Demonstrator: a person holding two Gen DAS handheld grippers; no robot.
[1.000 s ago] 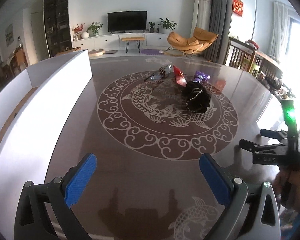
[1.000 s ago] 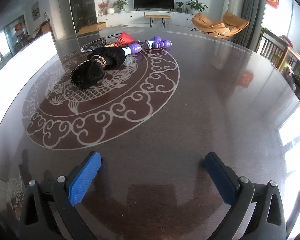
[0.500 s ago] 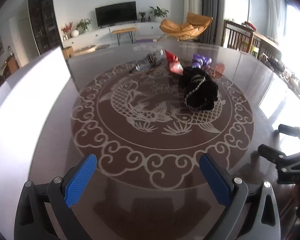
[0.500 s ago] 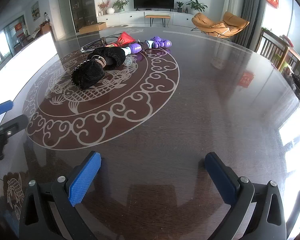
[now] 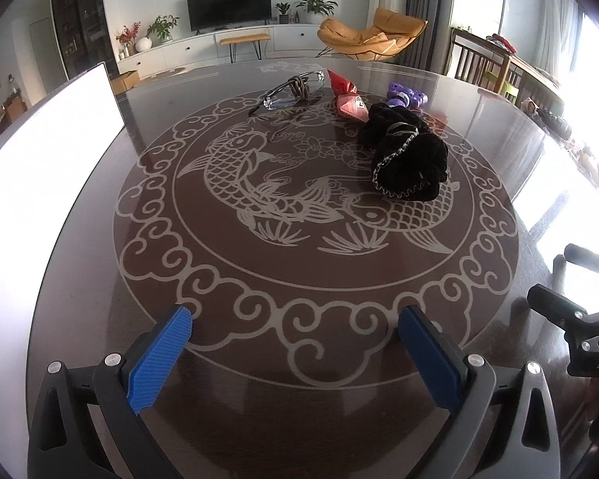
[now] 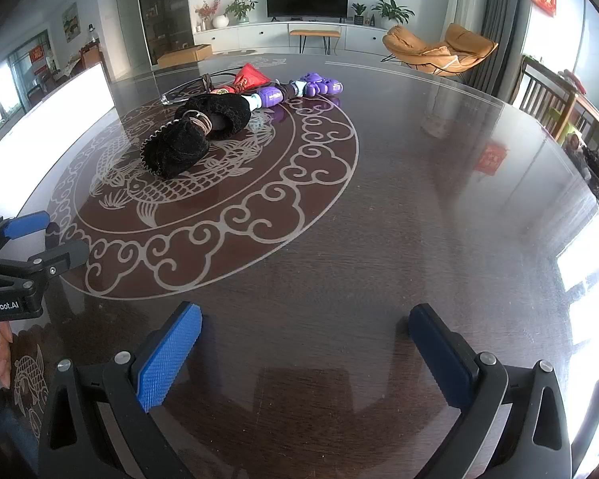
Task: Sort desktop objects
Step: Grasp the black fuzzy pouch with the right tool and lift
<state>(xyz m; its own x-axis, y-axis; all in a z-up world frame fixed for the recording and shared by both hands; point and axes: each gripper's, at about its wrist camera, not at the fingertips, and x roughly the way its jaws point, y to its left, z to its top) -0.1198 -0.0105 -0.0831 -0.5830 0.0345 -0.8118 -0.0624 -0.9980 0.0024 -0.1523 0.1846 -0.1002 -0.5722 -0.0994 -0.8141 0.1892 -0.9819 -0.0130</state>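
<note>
We see a black fuzzy pouch [image 5: 405,159] with a chain lying on the table's fish pattern; behind it lie a red packet [image 5: 345,94], a purple toy [image 5: 405,97] and clear glasses [image 5: 293,90].

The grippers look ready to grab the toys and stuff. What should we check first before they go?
1. Left gripper open and empty: ok.
2. Right gripper open and empty: ok.
3. Path over the table to the pile free of obstacles: ok.
4. Black fuzzy pouch nearest and unblocked: ok.
5. Things lie apart enough to pick singly: not ok; the pouch, red packet, purple toy and clear glasses crowd together.
6. White box has room inside: cannot tell, only its wall shows.
</note>
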